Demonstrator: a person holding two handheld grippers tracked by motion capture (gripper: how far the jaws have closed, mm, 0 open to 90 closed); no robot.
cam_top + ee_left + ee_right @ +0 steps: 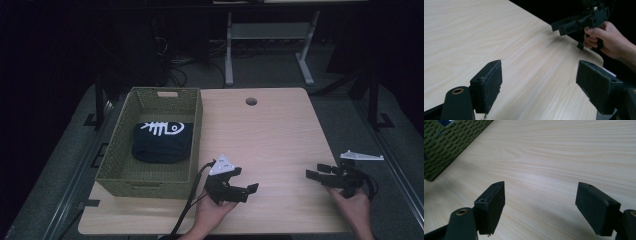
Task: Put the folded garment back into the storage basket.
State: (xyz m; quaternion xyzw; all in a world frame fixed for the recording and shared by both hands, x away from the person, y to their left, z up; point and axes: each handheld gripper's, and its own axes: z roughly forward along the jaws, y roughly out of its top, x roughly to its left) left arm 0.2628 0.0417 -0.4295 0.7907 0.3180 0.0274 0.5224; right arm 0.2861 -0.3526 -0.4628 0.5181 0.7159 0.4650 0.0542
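A green woven basket (pixel 120 175) stands on the left of the wooden table (pixel 270 135). A folded dark garment (pixel 162 142) with a white fish-skeleton print lies in it. Near the front edge, my left gripper (pixel 248 191) points right, open and holding nothing; in the left gripper view its pads (pixel 487 85) stand wide apart over bare wood. My right gripper (pixel 316 171) points left at the front right, also open and holding nothing, with its pads (pixel 492 205) wide apart. The left gripper view has the right gripper (pixel 560 26) in a hand (pixel 609 40) farther off.
The basket's corner (pixel 449 142) sits at the upper left of the right gripper view. A round cable hole (pixel 251 101) is in the table's far edge. Bare wood lies between the two grippers. Desk legs and cables stand on the dark floor behind.
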